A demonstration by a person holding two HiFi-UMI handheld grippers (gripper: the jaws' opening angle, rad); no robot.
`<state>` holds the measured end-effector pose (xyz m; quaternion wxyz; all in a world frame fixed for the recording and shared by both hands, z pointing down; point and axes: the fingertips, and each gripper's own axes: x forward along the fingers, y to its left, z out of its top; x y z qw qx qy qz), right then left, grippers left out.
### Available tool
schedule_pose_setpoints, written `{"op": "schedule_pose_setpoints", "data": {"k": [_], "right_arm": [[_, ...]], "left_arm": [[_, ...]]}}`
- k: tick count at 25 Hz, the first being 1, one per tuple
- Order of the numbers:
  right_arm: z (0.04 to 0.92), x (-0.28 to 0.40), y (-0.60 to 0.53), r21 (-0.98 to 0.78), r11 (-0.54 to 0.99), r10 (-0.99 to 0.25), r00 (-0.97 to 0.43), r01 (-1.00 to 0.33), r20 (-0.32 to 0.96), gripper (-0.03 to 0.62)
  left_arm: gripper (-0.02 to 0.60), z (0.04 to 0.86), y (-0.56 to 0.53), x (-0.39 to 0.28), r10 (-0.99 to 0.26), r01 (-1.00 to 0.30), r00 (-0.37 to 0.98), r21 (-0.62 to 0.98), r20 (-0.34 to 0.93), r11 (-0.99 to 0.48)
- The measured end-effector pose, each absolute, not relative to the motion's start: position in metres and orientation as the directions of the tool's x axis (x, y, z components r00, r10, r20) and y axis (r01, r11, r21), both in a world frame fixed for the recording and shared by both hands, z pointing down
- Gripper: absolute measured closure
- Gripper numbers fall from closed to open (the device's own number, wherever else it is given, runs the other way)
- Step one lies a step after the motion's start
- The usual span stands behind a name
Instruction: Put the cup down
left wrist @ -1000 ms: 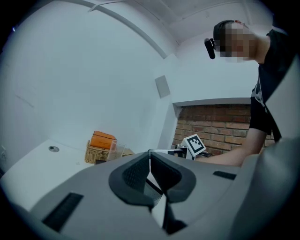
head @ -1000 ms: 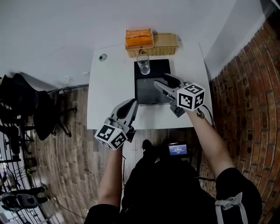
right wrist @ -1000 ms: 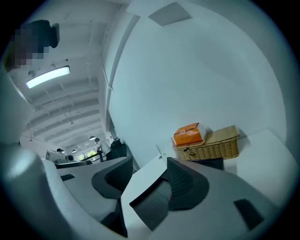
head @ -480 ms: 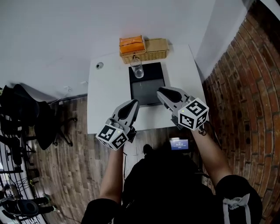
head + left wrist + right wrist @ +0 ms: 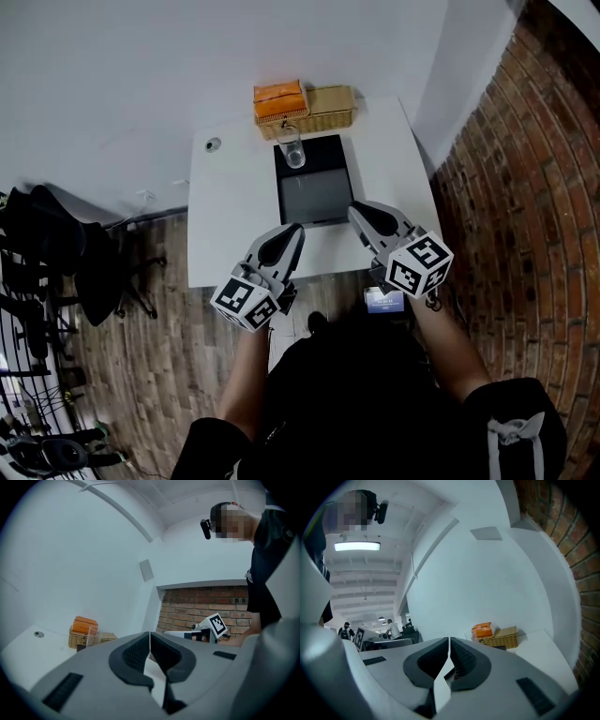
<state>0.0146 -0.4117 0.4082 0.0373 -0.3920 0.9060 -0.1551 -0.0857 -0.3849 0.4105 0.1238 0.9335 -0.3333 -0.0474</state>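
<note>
A clear glass cup [image 5: 294,153] stands upright on the far end of a dark mat [image 5: 315,192] on the white table [image 5: 225,216]; it also shows at the left of the left gripper view as the cup [image 5: 92,636]. Both grippers are drawn back to the table's near edge, well apart from the cup. My left gripper [image 5: 290,232] is shut with nothing in it, jaws meeting at the tips [image 5: 149,634]. My right gripper [image 5: 361,211] is shut and empty too, its jaws pressed together [image 5: 449,640].
A wicker basket [image 5: 328,110] with an orange packet [image 5: 279,99] sits at the table's far edge behind the cup. A small round fitting [image 5: 213,144] lies at the far left corner. A brick wall [image 5: 525,216] runs along the right. Dark chairs [image 5: 56,253] stand left on the wooden floor.
The right gripper has closed its jaws and pulled back from over the mat to the table's near edge. The left gripper stayed near the front edge, shut.
</note>
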Motion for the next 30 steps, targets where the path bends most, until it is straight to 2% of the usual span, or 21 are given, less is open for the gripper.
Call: {"op": "schedule_pose_setpoints", "data": {"k": [5, 12, 19, 30], "right_arm": [[0.422, 0.014, -0.404, -0.270, 0.630, -0.735, -0.671, -0.728, 0.095, 0.577], [0.419, 0.008, -0.410, -0.260, 0.629, -0.740, -0.667, -0.732, 0.086, 0.577], [0.420, -0.004, -0.410, -0.157, 0.654, -0.734, -0.671, -0.740, 0.109, 0.577], [0.422, 0.001, -0.414, -0.161, 0.648, -0.739, -0.665, -0.745, 0.109, 0.577]], "left_arm": [[0.565, 0.414, -0.376, -0.083, -0.631, -0.607, 0.776, 0.270, -0.004, -0.747], [0.565, 0.415, -0.375, -0.083, -0.628, -0.605, 0.778, 0.271, 0.004, -0.748], [0.565, 0.419, -0.375, -0.085, -0.628, -0.606, 0.778, 0.278, 0.013, -0.745], [0.565, 0.423, -0.379, -0.082, -0.622, -0.600, 0.783, 0.286, 0.015, -0.747]]}}
